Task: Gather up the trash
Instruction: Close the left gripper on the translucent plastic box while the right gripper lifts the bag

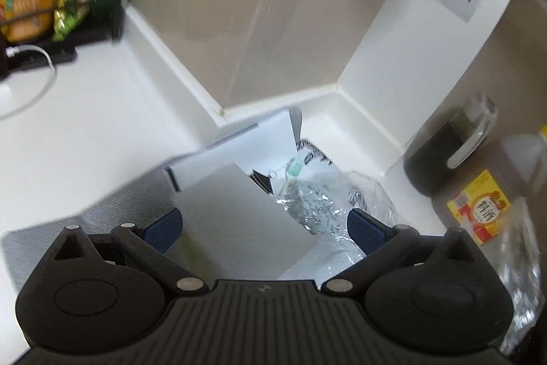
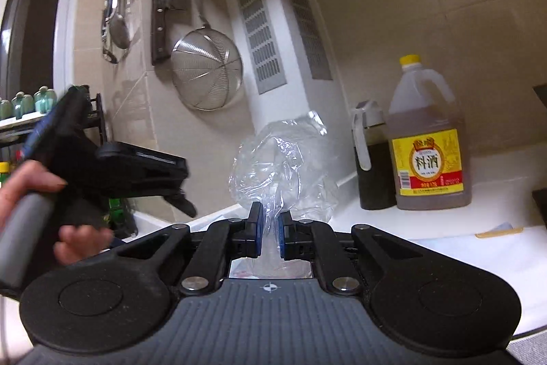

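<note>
A: The fingers of the right gripper (image 2: 270, 236) are pinched shut on the clear plastic bag (image 2: 283, 166). The bag billows up and ahead of them, its neck caught between the blue pads.

B: And the left gripper (image 1: 263, 230)?

A: Its fingers stand wide apart and grip nothing. Between them and just ahead lies a white cardboard box (image 1: 239, 194) with its flaps open. Its long side runs away from the fingers towards the wall corner. Crinkled clear plastic (image 1: 314, 204) lies against the inner side of the right-hand finger and beyond it.

B: So which hand is nearer the loose trash?

A: The left, I'd judge. It looks down on the box. The right one points level and is busy holding the bag.

B: The surface?

A: A white worktop (image 1: 85, 132), smooth, meeting a beige tiled wall. To the right of the fingers stand a big jug of cooking wine (image 2: 429, 139) and a dark oil bottle (image 2: 371, 159). A strainer (image 2: 207, 74) and a cleaver (image 2: 162, 19) hang on the wall beyond.

B: Room to move?

A: It's tight. The corner hems the box in, and the bottles stand close by.
</note>
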Available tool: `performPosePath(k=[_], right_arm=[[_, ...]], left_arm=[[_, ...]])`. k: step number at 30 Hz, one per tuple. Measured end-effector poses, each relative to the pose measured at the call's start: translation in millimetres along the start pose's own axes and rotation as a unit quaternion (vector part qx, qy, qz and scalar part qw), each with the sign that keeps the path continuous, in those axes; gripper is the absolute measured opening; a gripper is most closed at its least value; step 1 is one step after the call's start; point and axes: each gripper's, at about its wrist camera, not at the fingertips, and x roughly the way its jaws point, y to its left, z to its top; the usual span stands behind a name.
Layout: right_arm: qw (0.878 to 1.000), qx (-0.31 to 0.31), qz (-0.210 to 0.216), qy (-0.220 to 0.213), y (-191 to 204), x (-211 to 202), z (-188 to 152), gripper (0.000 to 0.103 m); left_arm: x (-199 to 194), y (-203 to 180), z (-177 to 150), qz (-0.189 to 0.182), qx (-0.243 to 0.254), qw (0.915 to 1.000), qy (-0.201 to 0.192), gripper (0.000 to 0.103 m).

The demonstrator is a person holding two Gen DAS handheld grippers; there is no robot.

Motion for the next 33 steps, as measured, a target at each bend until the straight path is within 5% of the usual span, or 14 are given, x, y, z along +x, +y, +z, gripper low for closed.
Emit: performPosePath(k=[9, 11, 13, 24, 33], right_arm=[[0.999, 0.029, -0.018, 0.015, -10, 2, -1, 0.011], [0.999, 0.035, -0.018, 0.017, -12, 2, -2, 0.011], [0.999, 0.037, -0.019, 0.017, -13, 2, -2, 0.011], [1.0, 0.024, 0.015, -0.007, -7, -7, -4, 0.011], [0.999, 0.028, 0.025, -0.007, -2, -19, -2, 0.011]], left_arm=[[34, 8, 1, 0.036, -0.027, 0.9969, 0.065, 0.102], [34, 16, -1, 0.048, -0.037, 0.9956, 0.071, 0.085], [30, 23, -1, 0.065, -0.045, 0.9938, 0.078, 0.081], [-77, 51, -38, 0.033, 0.038, 0.9984, -0.024, 0.074], [-158, 114, -99, 0.005, 0.049, 0.9981, -0.035, 0.074]])
